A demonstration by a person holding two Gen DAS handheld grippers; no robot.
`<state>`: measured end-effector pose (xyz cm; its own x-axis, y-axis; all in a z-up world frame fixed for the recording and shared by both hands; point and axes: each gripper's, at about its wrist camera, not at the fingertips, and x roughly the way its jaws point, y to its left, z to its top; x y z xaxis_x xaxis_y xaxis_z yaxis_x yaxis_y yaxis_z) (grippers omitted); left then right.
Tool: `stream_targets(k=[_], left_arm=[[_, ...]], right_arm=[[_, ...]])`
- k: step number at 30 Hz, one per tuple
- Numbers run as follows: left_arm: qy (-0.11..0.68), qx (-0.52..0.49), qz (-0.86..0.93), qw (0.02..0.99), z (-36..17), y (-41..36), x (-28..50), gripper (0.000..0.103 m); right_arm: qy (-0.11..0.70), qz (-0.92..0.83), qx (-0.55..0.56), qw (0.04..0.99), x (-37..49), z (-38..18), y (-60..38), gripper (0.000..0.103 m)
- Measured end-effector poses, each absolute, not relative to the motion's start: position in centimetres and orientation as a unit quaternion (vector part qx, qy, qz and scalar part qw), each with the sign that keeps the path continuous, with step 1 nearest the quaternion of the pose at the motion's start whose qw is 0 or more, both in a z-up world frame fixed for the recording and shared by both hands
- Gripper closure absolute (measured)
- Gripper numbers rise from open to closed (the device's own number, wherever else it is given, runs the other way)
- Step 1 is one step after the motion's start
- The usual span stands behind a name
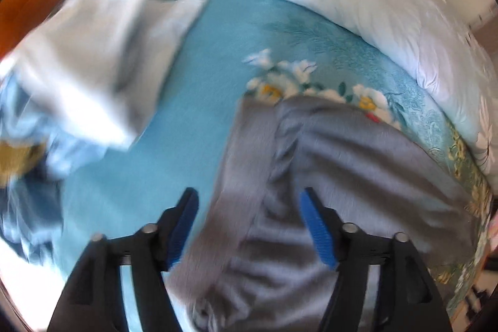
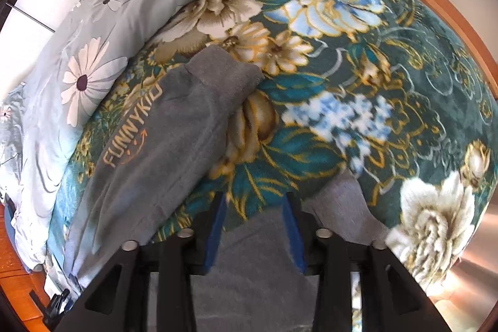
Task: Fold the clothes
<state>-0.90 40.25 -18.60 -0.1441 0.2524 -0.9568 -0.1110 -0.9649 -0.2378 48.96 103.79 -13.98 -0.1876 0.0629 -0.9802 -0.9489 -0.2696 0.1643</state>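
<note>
1. Left gripper [image 1: 249, 207]: jaws spread wide, blue pads facing each other across an open gap. Fingers [image 1: 185, 226] point forward and down toward the surface below. Nothing is pinched between them. View is motion-blurred.
2. Right gripper [image 2: 253, 207]: jaws apart, though narrower than the left. Blue-padded fingers [image 2: 216, 226] are angled forward and down. Whether the pads grip anything cannot be told.
</note>
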Motion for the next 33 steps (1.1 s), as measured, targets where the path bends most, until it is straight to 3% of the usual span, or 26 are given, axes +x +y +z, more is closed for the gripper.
stream_targets(k=[8, 13, 20, 24, 27, 30, 32, 33], left_arm=[[-0.131, -0.707, 0.694, 0.021, -22.9, 33.0, 8.0, 0.031], [-0.153, -0.724, 0.671, 0.036, -25.2, 32.9, 9.6, 0.031], [-0.125, -0.726, 0.673, 0.066, -26.8, 33.9, 9.6, 0.031], [-0.156, -0.718, 0.672, 0.091, -26.6, 33.5, 9.3, 0.032], [-0.187, -0.713, 0.667, 0.108, -26.4, 33.2, 9.1, 0.034], [-0.21, -0.709, 0.663, 0.116, -26.3, 32.9, 8.7, 0.042], [-0.234, -0.708, 0.656, 0.116, -26.5, 32.3, 8.5, 0.056], [-0.244, -0.709, 0.653, 0.11, -26.6, 31.9, 8.4, 0.069]], right_arm=[[0.51, 0.565, -0.482, 0.433, 57.9, -16.7, 98.6, 0.053], [0.558, 0.536, -0.454, 0.441, 61.1, -19.3, 97.7, 0.053], [0.57, 0.541, -0.468, 0.404, 60.2, -21.4, 97.8, 0.053], [0.591, 0.545, -0.442, 0.399, 60.2, -21.3, 97.5, 0.068], [0.596, 0.549, -0.438, 0.39, 60.0, -21.1, 97.2, 0.085], [0.605, 0.556, -0.422, 0.383, 59.8, -20.4, 96.9, 0.093], [0.611, 0.558, -0.409, 0.384, 60.0, -19.9, 96.9, 0.095], [0.613, 0.56, -0.404, 0.384, 60.0, -19.7, 96.8, 0.097]])
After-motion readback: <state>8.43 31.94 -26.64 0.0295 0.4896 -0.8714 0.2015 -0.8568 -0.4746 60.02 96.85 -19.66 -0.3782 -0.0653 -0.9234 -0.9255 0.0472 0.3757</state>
